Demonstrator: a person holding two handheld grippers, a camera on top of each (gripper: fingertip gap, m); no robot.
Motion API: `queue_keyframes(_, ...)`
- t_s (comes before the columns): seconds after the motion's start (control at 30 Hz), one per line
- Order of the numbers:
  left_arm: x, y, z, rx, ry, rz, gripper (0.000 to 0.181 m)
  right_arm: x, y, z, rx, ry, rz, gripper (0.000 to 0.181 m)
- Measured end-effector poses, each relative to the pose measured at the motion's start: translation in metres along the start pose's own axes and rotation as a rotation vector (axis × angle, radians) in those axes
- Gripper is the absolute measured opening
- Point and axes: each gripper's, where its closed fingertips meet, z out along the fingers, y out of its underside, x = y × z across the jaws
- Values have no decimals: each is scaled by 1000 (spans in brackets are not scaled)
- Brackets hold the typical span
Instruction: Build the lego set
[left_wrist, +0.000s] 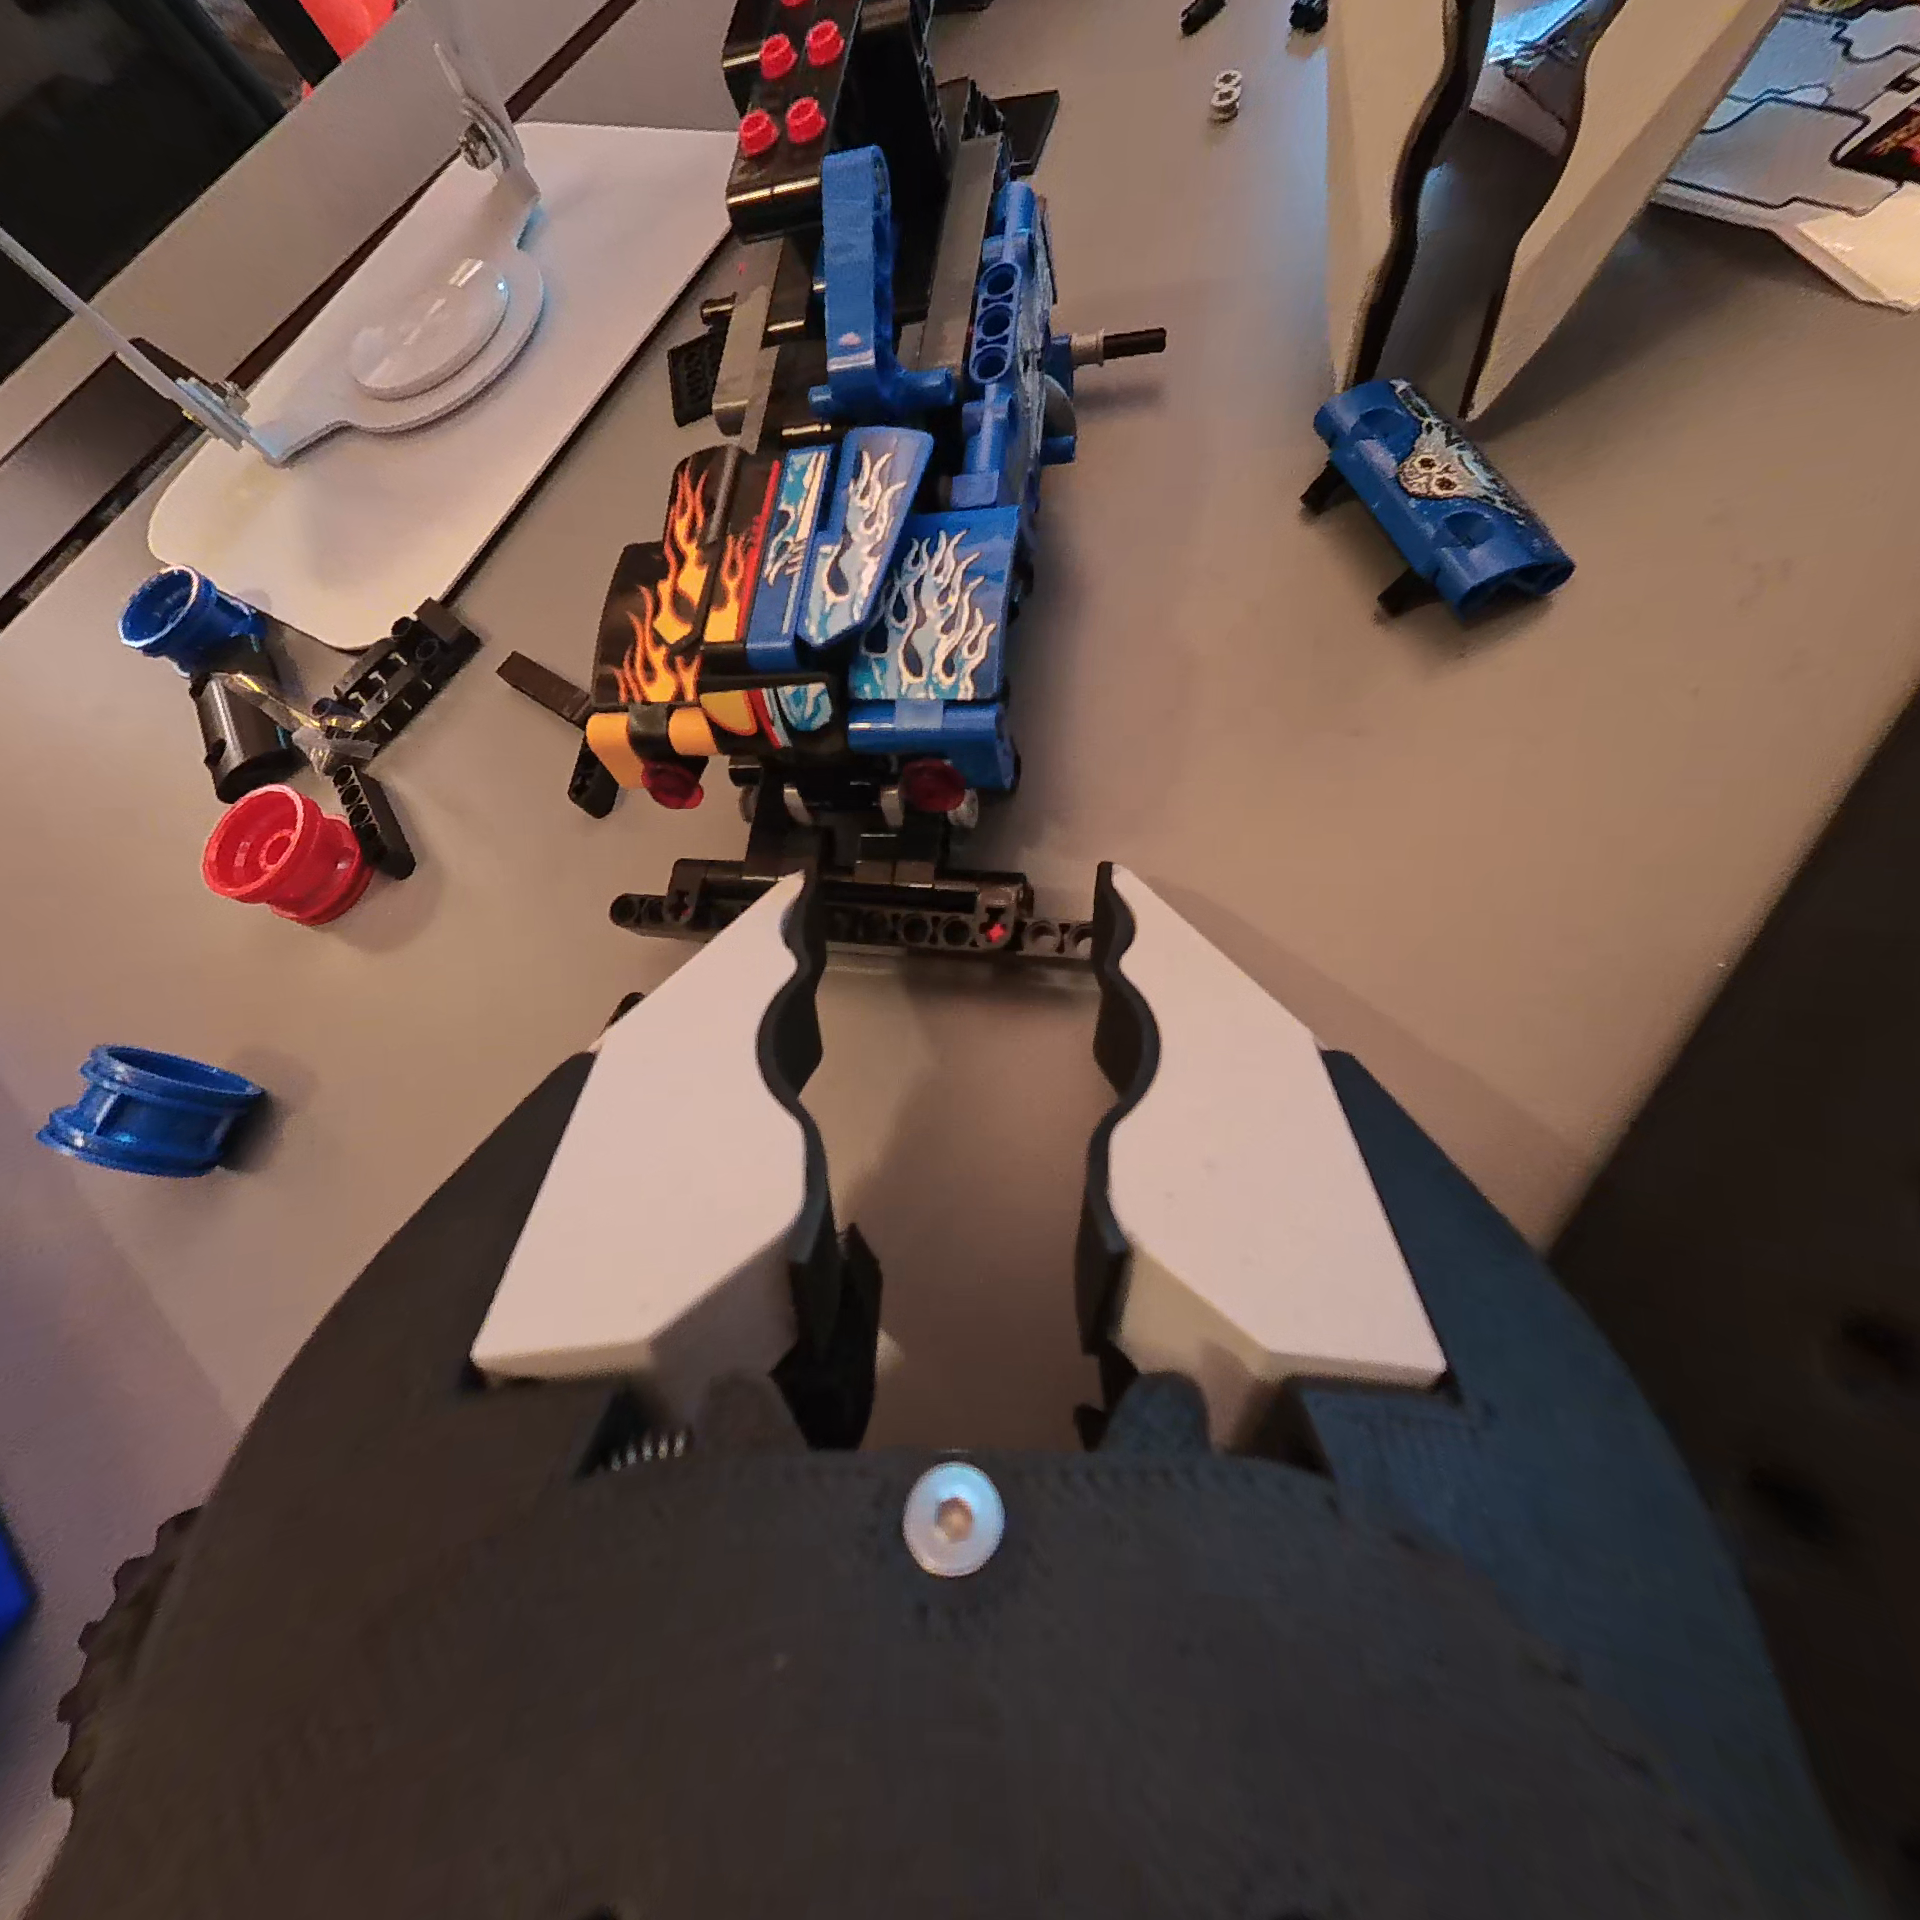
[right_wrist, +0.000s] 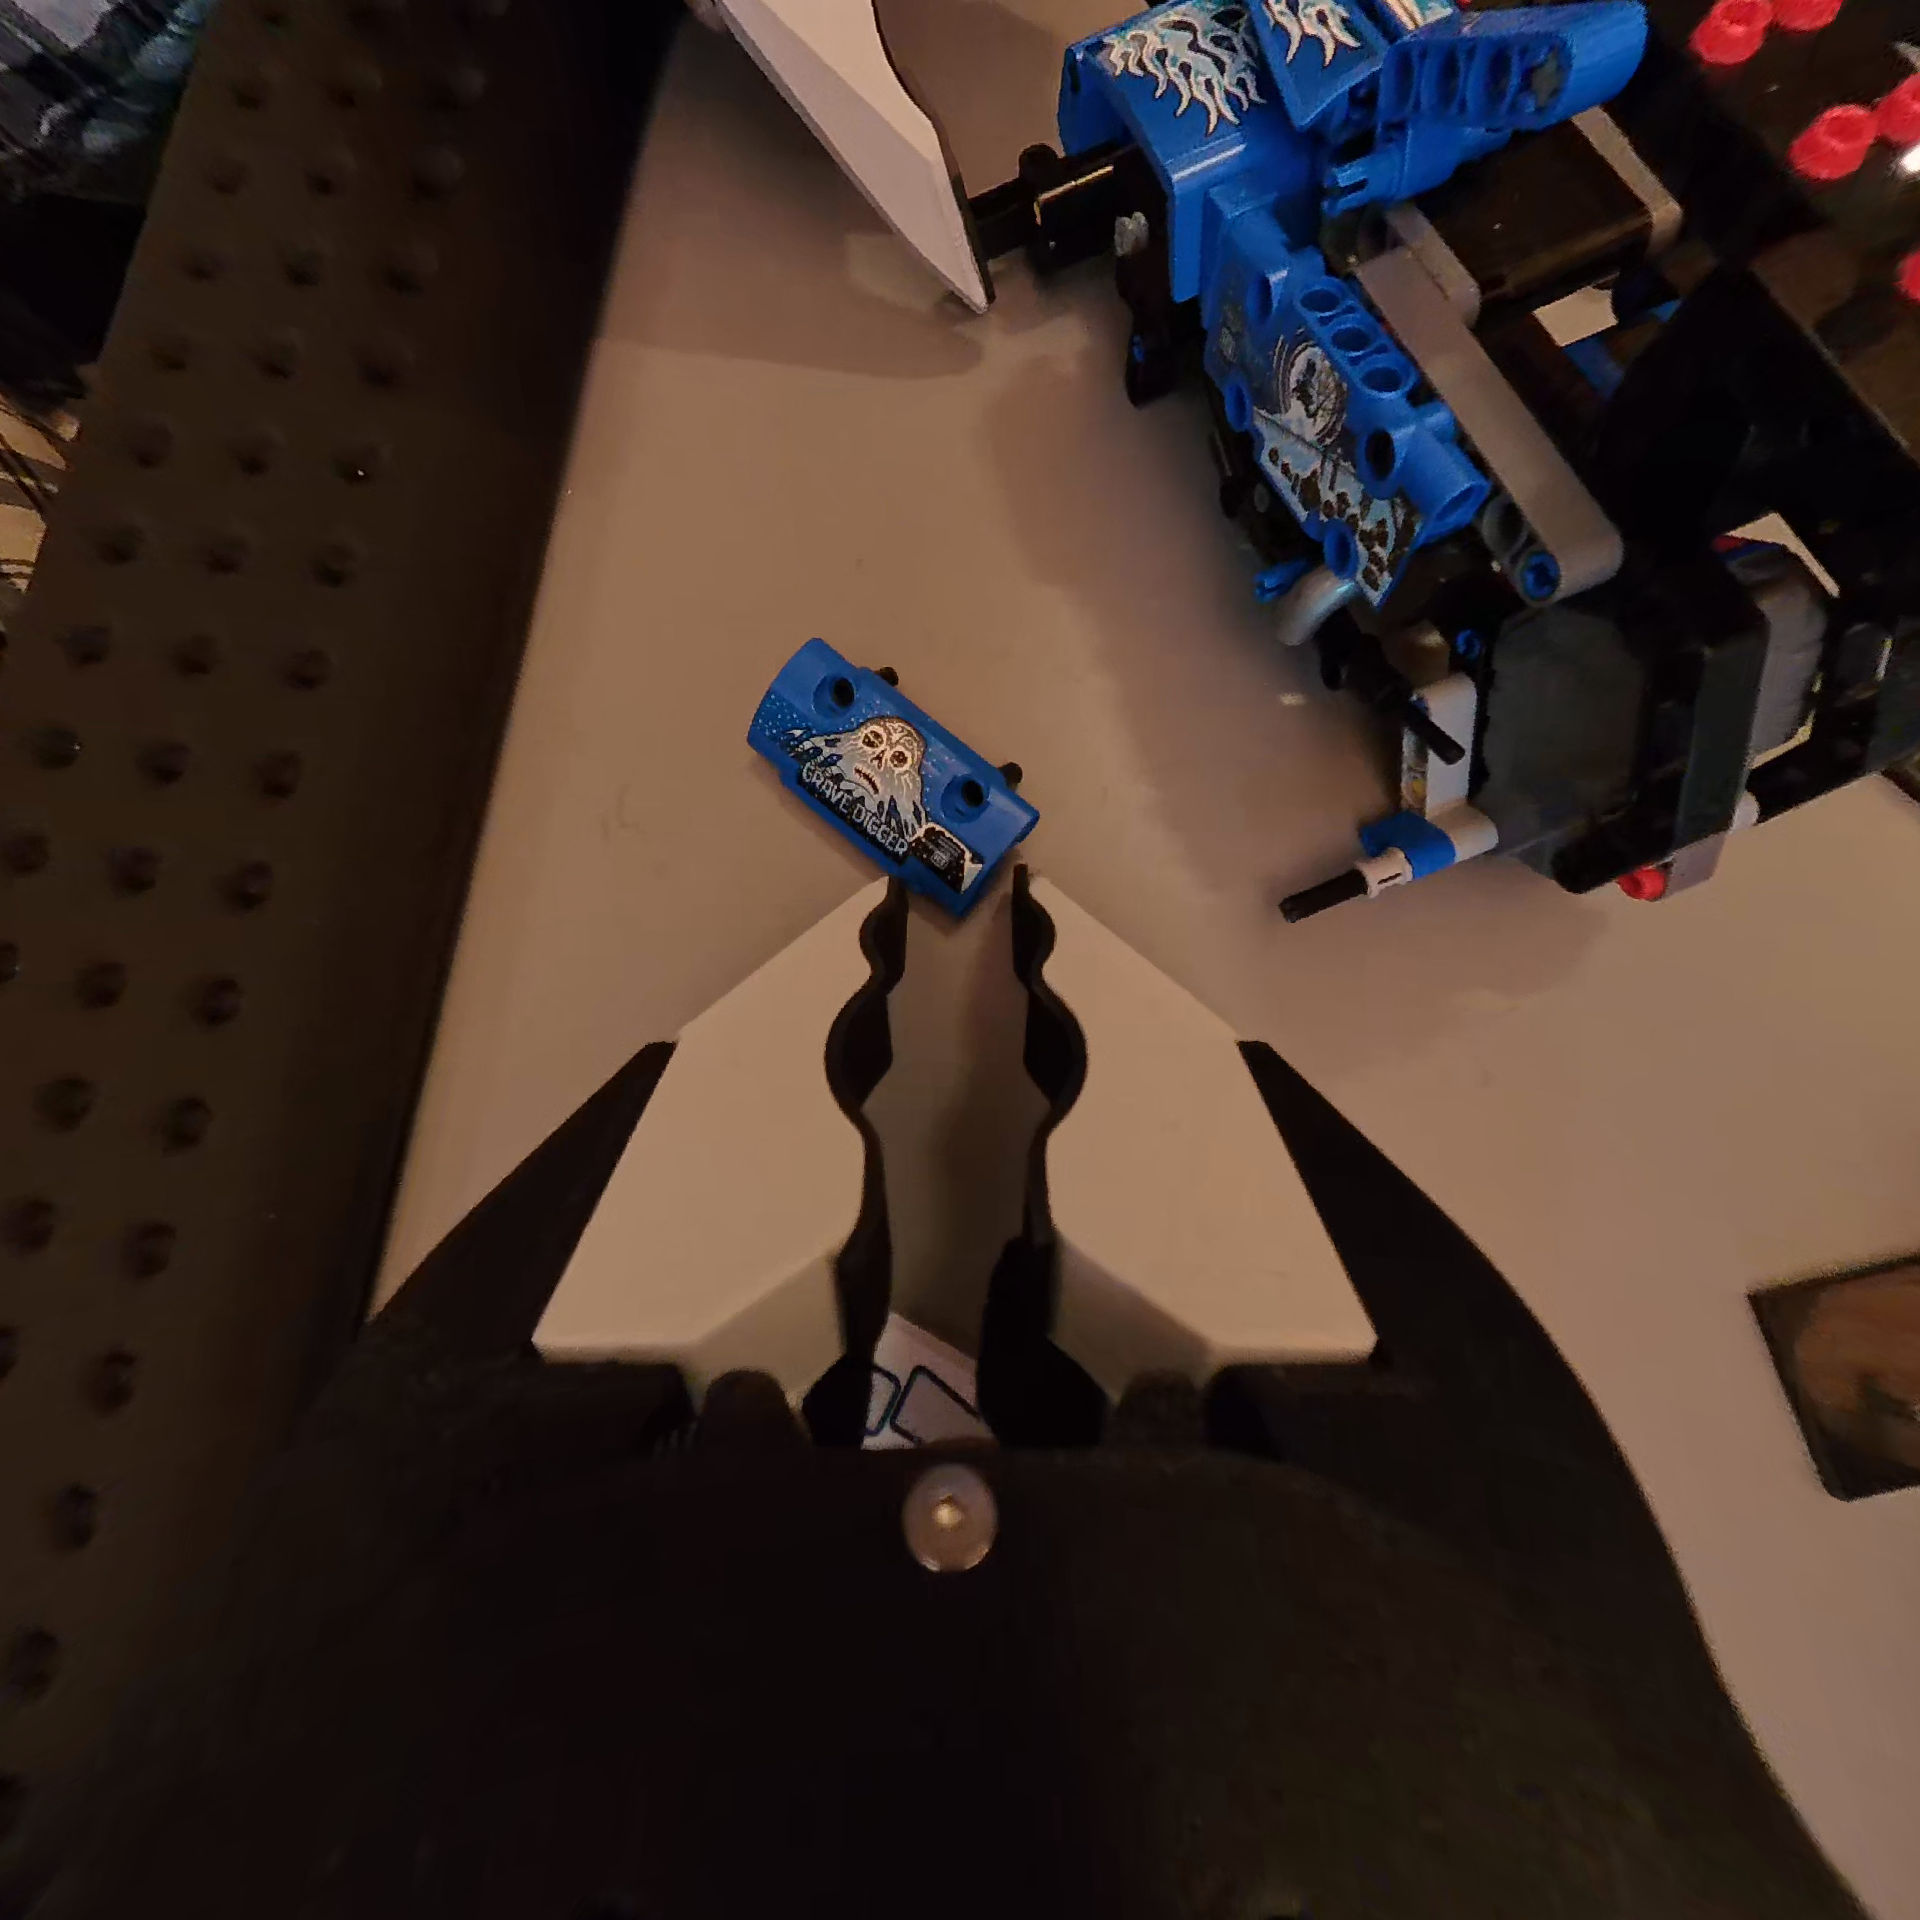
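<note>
The blue panel (right_wrist: 891, 777) lies on the table (right_wrist: 790, 468), right of the truck (left_wrist: 821, 582), just beyond the right gripper (right_wrist: 951, 883), which is narrowly parted and empty. The left gripper (left_wrist: 951, 904) gapes wide at the truck's near end. The panel is probably light, stiff and slick: pinch its long sides.

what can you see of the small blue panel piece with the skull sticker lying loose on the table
The blue panel piece is a short, curved, glossy plastic shell with a pale skull picture and some lettering on top, plus round holes near its ends. Black pins stick out along one long side. It lies flat on the grey table, sticker up, apart from the truck model. The right gripper sits just short of one end, fingertips slightly parted, not gripping it. In the left wrist view it lies below that gripper's white fingers.
</note>
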Motion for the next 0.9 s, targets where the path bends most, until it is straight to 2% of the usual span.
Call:
queue_keyframes(0.53, 12, -4, -3, 24, 38, 59, 45, -5, -4, 5, 11, -20, -6, 14)
queue_keyframes(0.73, 21, -18, -14, 109, 69, 82, 41, -5, -4, 5, 11, -20, -11, 12)
queue_keyframes(0.8, 29, -23, -16, 132, 100, 105, 36, -4, -4, 5, 12, -20, -12, 11)
queue_keyframes(0.87, 44, -30, -20, 167, 166, 136, 23, -5, -4, 4, 13, -22, -11, 11)
queue_keyframes(0.9, 47, -32, -20, 170, 175, 141, 23, -5, -4, 4, 13, -23, -11, 11)
